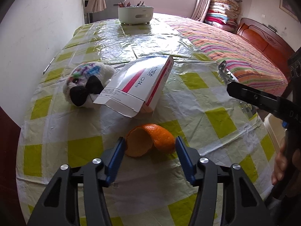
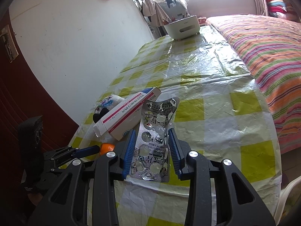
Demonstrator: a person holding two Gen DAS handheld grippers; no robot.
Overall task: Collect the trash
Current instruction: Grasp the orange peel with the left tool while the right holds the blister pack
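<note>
Low in the frame, our left gripper (image 1: 150, 146) straddles the peel (image 1: 149, 141), its pads flanking it, barely touching. The peel's long axis runs across the jaws. Our right gripper (image 2: 152, 146) pinches a blister pack (image 2: 155, 141).

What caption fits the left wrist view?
Left gripper brackets an orange peel on the checked tablecloth, medicine box behind.

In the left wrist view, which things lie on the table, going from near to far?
Curled orange peel between the left tongs → white and pink cardboard medicine box → pale green round plastic container at the far end.
</note>
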